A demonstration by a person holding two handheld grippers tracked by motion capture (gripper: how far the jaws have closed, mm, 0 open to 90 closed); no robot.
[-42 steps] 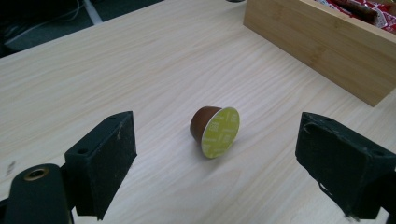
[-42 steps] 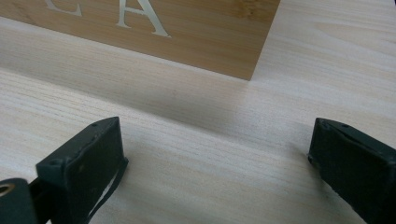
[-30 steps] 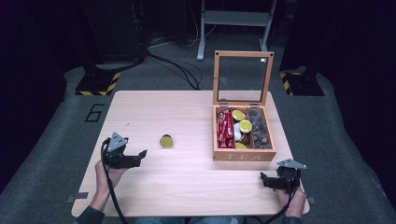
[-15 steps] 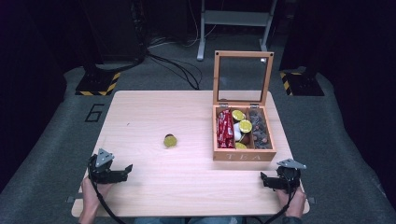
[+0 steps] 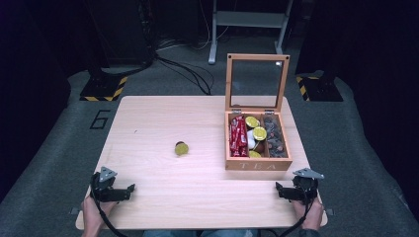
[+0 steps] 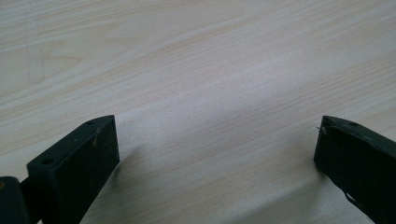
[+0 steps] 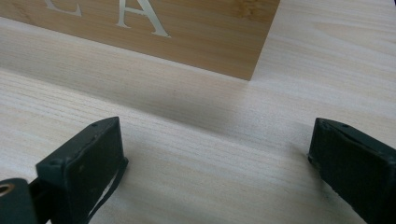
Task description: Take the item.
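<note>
At the near left corner of the table [image 5: 148,123] the left gripper [image 5: 129,188] lay low in the person's hand, its jaws spread wide with nothing between them; the left gripper view showed bare wood grain across the gap, so it looked parked and out of the way, not poised to grasp. Farther in, near the middle of the table, a small round capsule [image 5: 181,148] with a yellow-green top sat alone, well apart from both grippers and left of the box. To its right stood the wooden tea box [image 5: 258,165], lid propped upright, probably so its compartments stayed reachable: red sachets [image 5: 237,136] in the left one, more yellow-topped capsules [image 5: 258,132] in the middle, dark items in the right. At the near right corner the right gripper [image 5: 278,190] rested likewise, jaws wide and empty, the box's lettered front near ahead.
</note>
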